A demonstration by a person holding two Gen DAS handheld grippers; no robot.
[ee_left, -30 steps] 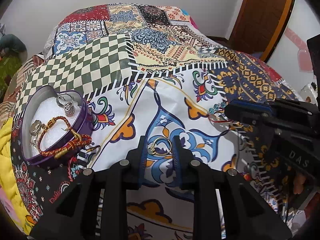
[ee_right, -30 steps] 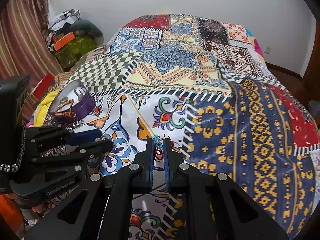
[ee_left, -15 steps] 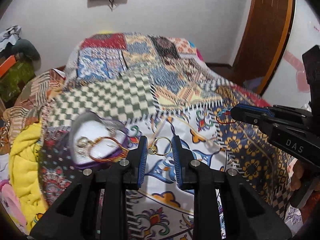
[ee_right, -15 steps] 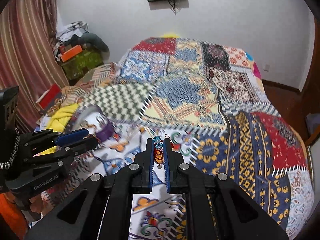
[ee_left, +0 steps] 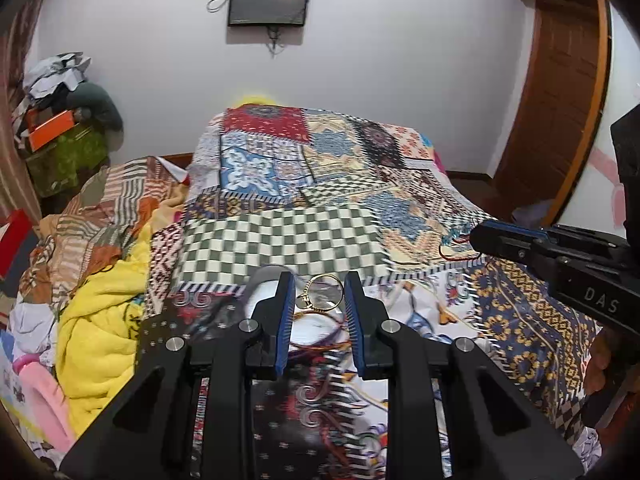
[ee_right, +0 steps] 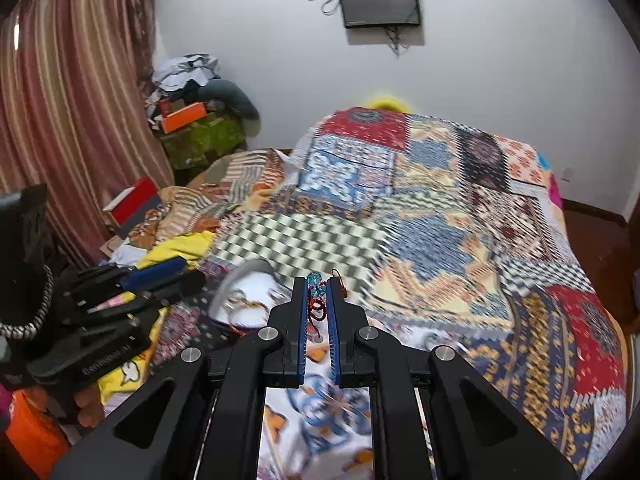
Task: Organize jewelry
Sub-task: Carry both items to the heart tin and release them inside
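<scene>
While the left tool (ee_left: pixel 320 300) stays clamped on the gold ring (ee_left: pixel 322 299) and the right tool (ee_right: pixel 318 300) on the red beaded bracelet (ee_right: pixel 316 302), both above the bed (ee_left: pixel 280 240), carry them steadily over the tin (ee_right: pixel 248 300) near its left edge before loosening.

Motion-blurred heart-shaped tin (ee_right: pixel 248 296), its contents unreadable, partly behind the left tongs (ee_left: pixel 319 300).

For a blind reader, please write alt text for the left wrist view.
The left gripper holds a gold ring between its fingers above a patchwork bedspread. The right gripper reaches in from the right, carrying red thread.
</scene>
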